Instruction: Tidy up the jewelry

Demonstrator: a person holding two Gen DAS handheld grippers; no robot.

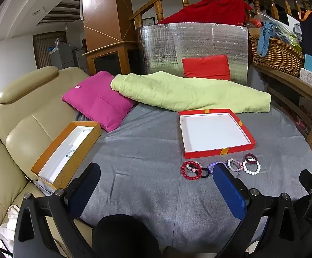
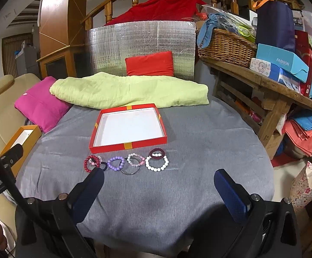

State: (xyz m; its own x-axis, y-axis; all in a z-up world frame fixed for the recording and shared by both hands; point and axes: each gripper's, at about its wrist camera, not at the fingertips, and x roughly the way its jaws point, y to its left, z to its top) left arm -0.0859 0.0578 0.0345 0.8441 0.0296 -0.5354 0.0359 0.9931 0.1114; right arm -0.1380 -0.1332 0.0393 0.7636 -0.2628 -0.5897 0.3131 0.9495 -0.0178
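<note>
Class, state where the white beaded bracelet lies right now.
In the right wrist view, the white beaded bracelet lies on the grey cloth at the right end of the jewelry row, just before the shallow red tray, touching a dark maroon ring.

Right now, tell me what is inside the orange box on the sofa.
The orange box has a white lining and a small beaded piece on its floor. Its near wall hides the closest corner.
</note>
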